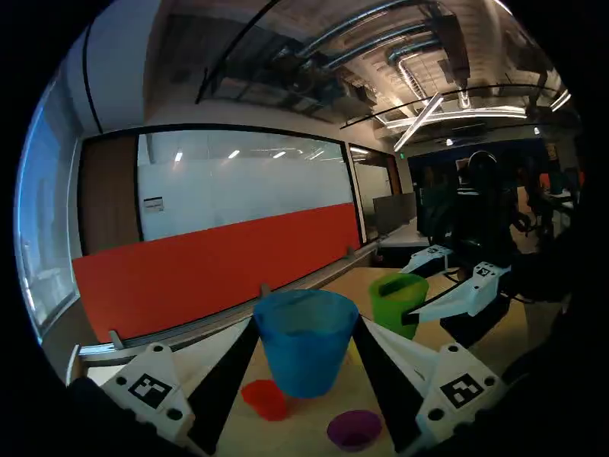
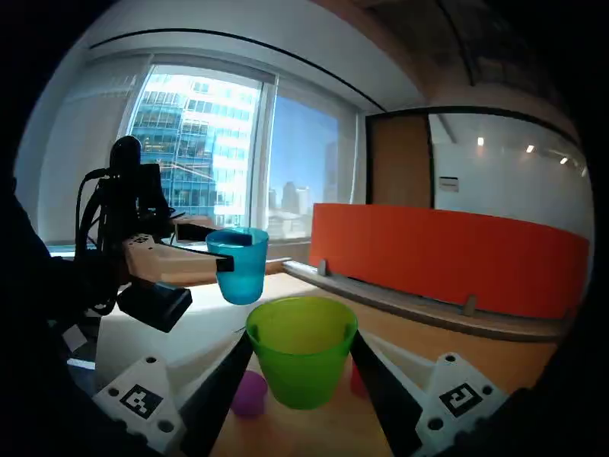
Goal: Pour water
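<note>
Light tabletop (image 1: 304, 438) lies just below the left gripper (image 1: 306, 326). On it, a small red cup (image 1: 266, 397) stands toward the gripper's left finger and a small purple cup (image 1: 354, 428) toward its right, both mouth up.

Between its 2 fingers the left gripper clamps a blue cup (image 1: 306, 354), pressing opposite sides of the wall below the rim. The cup hangs clear of the table, upright, with its long axis vertical and its mouth pointing up. Its taper likely wedges it in the grasp, so it should not slide down. The inside looks dim, so I cannot tell whether it holds water.

Ahead and to the right of that tool, the right gripper (image 1: 409, 293) squeezes a green cup (image 1: 396, 301) in the same way, 1 finger on each side. In the right gripper view, the green cup (image 2: 302, 358) sits straight between the fingers, lifted, axis vertical, mouth up. The blue cup (image 2: 240, 266) hangs ahead and to the left of it, near but apart.

Keeping both cups raised, level and close seems meant to set up tipping 1 into the other. Which cup is the source is unclear.

Beyond both tools runs an orange partition (image 1: 213, 266), and beyond the left gripper in the right gripper view stand tall windows (image 2: 198, 152).
</note>
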The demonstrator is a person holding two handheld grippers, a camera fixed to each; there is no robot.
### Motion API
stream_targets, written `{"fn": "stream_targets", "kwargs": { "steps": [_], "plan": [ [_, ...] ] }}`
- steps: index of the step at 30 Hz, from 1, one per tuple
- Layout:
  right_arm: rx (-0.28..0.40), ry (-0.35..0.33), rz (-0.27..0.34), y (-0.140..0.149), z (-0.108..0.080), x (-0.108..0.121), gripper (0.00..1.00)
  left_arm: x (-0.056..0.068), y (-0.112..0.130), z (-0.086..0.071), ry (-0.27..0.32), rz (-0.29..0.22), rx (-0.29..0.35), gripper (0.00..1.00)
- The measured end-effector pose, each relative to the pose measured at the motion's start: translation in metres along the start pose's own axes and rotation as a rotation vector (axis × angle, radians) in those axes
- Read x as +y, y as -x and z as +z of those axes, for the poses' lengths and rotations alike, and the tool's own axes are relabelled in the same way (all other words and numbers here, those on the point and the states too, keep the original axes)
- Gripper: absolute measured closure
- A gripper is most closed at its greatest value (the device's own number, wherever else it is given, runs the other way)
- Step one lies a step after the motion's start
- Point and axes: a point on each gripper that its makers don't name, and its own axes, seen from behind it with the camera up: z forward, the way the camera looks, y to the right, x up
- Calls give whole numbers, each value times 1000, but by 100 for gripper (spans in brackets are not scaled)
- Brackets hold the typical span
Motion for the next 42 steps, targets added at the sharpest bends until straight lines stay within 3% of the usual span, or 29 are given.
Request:
{"fn": "stream_targets", "kwargs": {
  "steps": [10,42],
  "plan": [
    [3,-37,-8,-4,8,-14,10,-1,-9,-1,-22,67,2,14],
    [-9,-113,-12,3,20,-39,10,2,-42,4,-73,347,-1,14]
  ]
}}
